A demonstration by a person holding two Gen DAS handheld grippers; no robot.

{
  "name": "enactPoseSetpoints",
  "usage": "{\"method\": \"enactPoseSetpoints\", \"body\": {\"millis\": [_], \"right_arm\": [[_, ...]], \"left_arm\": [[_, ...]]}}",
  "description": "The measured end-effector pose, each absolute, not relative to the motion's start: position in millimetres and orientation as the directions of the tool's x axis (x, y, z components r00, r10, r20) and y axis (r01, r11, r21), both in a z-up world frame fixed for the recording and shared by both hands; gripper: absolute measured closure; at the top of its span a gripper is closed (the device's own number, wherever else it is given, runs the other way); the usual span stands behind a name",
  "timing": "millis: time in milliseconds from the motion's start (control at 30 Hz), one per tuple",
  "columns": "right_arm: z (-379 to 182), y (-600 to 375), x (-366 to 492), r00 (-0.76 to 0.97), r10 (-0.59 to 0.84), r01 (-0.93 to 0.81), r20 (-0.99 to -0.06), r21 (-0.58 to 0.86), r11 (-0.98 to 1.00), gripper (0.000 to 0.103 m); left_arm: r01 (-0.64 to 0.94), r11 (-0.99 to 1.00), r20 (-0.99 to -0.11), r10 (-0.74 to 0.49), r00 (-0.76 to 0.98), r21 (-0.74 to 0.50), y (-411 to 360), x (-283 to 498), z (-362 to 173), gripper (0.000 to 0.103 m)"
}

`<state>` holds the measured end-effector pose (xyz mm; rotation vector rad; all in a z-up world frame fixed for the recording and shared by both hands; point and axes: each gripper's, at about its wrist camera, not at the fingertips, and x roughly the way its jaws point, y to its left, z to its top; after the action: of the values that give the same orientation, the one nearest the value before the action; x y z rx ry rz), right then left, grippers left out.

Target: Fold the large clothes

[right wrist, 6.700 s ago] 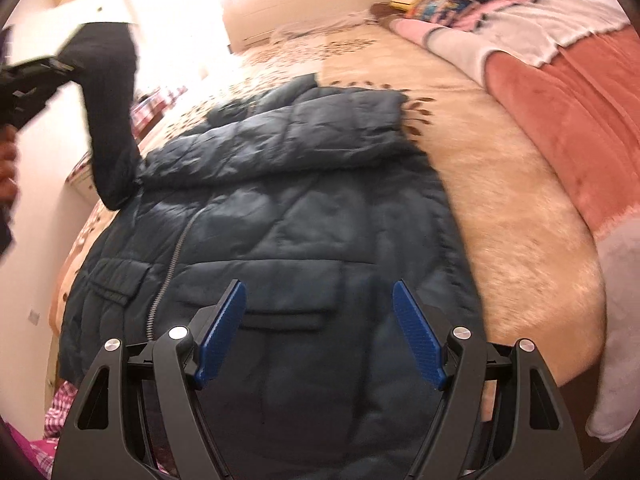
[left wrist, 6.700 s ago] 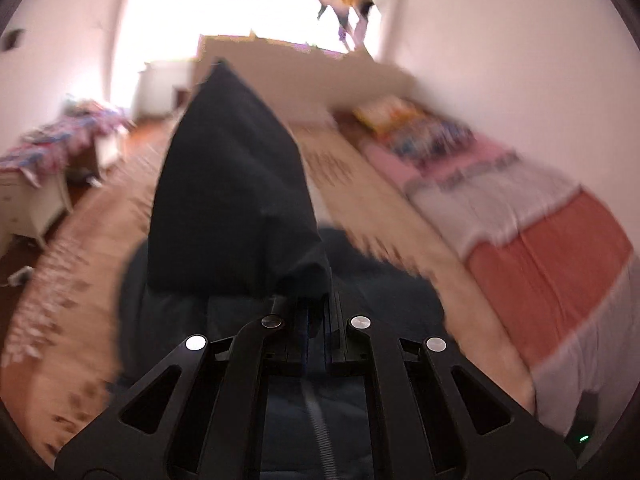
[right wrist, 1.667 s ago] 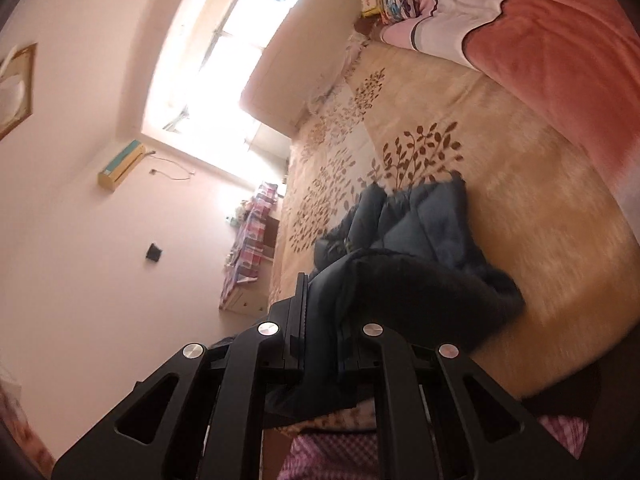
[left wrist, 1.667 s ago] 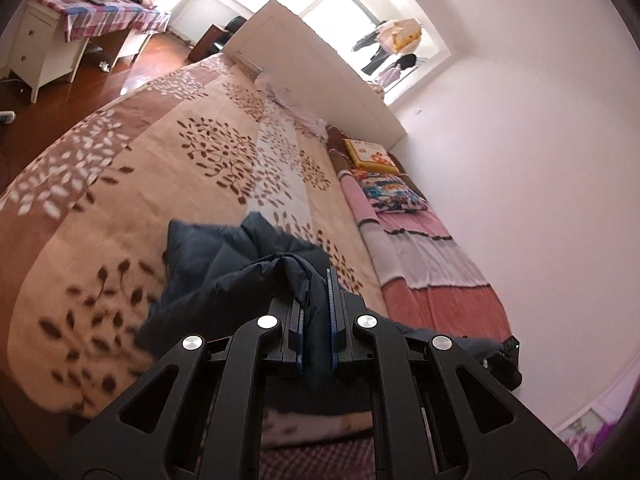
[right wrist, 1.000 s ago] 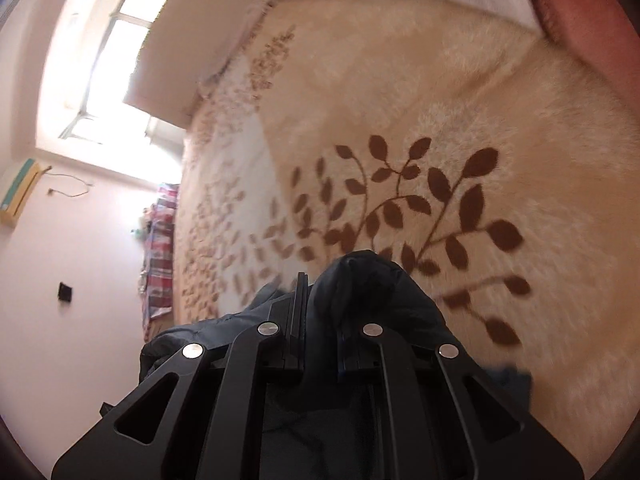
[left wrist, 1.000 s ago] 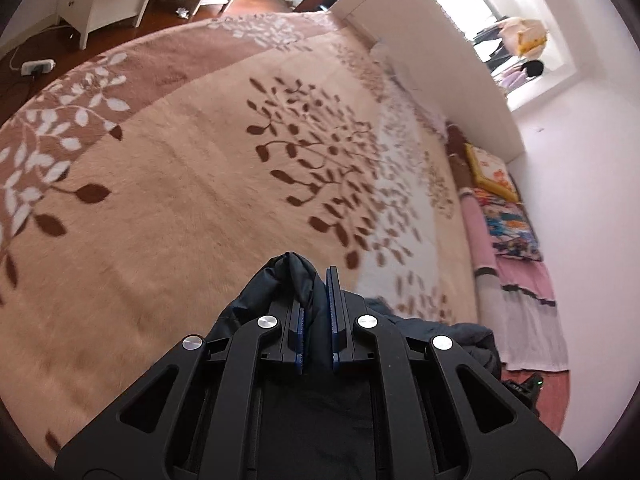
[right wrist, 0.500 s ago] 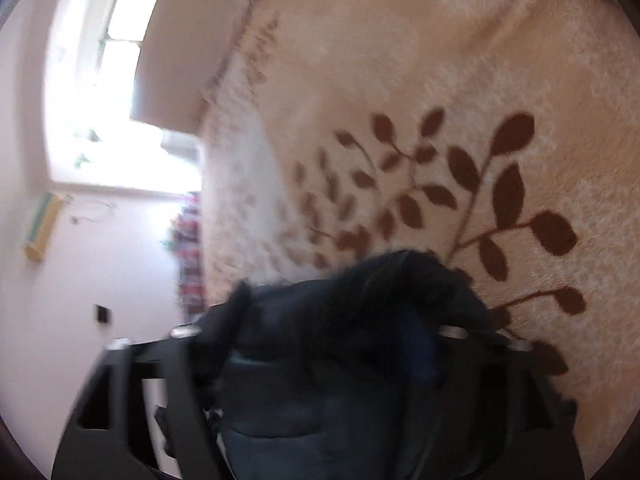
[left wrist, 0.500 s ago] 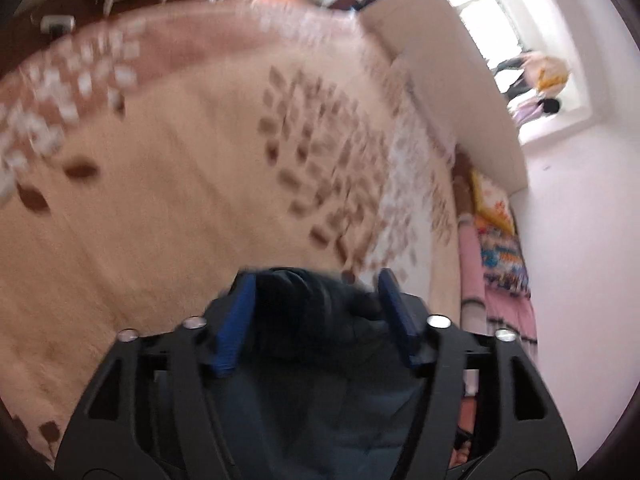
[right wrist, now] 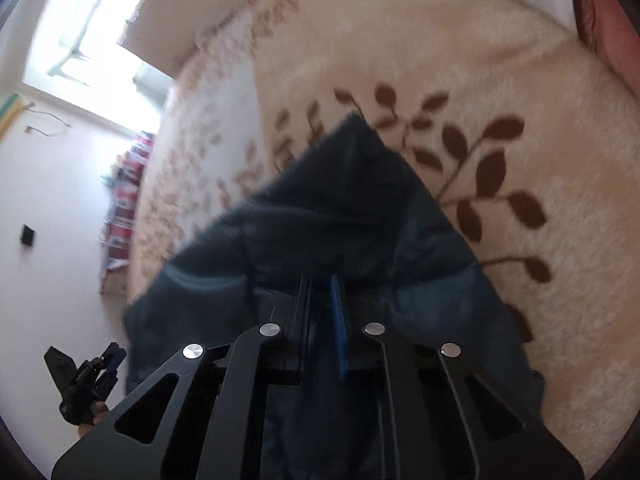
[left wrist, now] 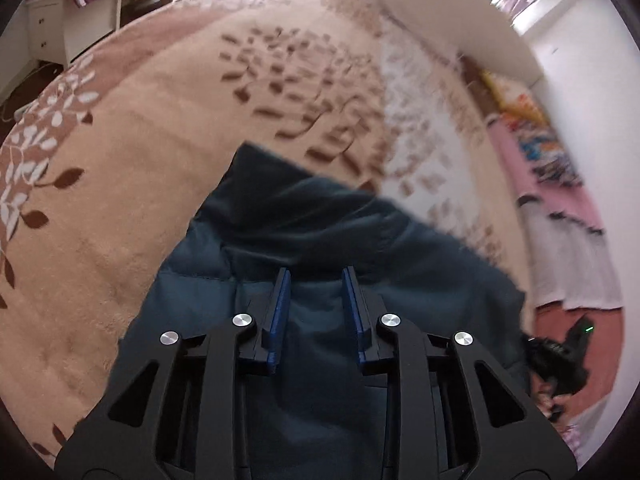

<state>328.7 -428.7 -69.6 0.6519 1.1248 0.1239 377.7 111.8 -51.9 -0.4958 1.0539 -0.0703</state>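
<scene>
A dark blue puffer jacket (left wrist: pixel 320 240) lies folded on the beige leaf-patterned bed blanket (left wrist: pixel 160 120). In the left wrist view my left gripper (left wrist: pixel 316 280) hovers over the jacket with its blue pads apart and nothing between them. In the right wrist view the jacket (right wrist: pixel 340 208) lies under my right gripper (right wrist: pixel 321 284), whose pads stand a narrow gap apart with no cloth between them. The right gripper (left wrist: pixel 560 356) also shows at the jacket's right edge in the left wrist view, and the left gripper (right wrist: pixel 84 380) at lower left in the right wrist view.
A pink, white and red folded quilt (left wrist: pixel 560 208) runs along the bed's right side. The white headboard (left wrist: pixel 420 12) stands at the far end. A white desk with a checked cloth (left wrist: pixel 80 0) stands on the floor left of the bed.
Both grippers let go of the jacket's edge and drew back. The folded edge now lies flat on the blanket. The view has pulled away from the jacket.
</scene>
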Motion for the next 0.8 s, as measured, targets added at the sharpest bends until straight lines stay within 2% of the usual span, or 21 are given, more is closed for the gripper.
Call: {"method": "enactPoseSetpoints", "body": {"millis": [100, 233, 400, 467, 533, 600, 800], "right_arm": [[-78, -428, 335, 0.422, 0.378, 0.245, -0.824, 0.505, 0.828, 0.103], [-85, -426, 340, 0.398, 0.362, 0.236, -0.843, 0.475, 0.848, 0.103], [-78, -434, 328, 0.436, 0.375, 0.253, -0.818, 0.511, 0.821, 0.103], [-65, -444, 312, 0.468, 0.386, 0.250, -0.795, 0.538, 0.805, 0.102], [-52, -455, 291, 0.497, 0.392, 0.229, -0.774, 0.553, 0.801, 0.098], [-41, -465, 266, 0.520, 0.374, 0.216, -0.768, 0.542, 0.812, 0.098], [-31, -493, 174, 0.542, 0.353, 0.251, -0.763, 0.548, 0.798, 0.098]], "left_arm": [[-0.213, 0.903, -0.851, -0.242, 0.466, -0.373, 114, 386, -69, 0.078], [-0.241, 0.902, -0.867, -0.227, 0.444, -0.359, 118, 389, -81, 0.078], [-0.254, 0.883, -0.840, -0.236, 0.489, -0.396, 124, 375, -65, 0.078], [-0.243, 0.861, -0.807, -0.271, 0.524, -0.447, 135, 358, -50, 0.072], [-0.230, 0.859, -0.787, -0.272, 0.554, -0.458, 143, 338, -37, 0.055], [-0.219, 0.863, -0.774, -0.261, 0.577, -0.454, 151, 314, -26, 0.049], [-0.230, 0.844, -0.757, -0.274, 0.593, -0.485, 176, 221, -15, 0.041]]}}
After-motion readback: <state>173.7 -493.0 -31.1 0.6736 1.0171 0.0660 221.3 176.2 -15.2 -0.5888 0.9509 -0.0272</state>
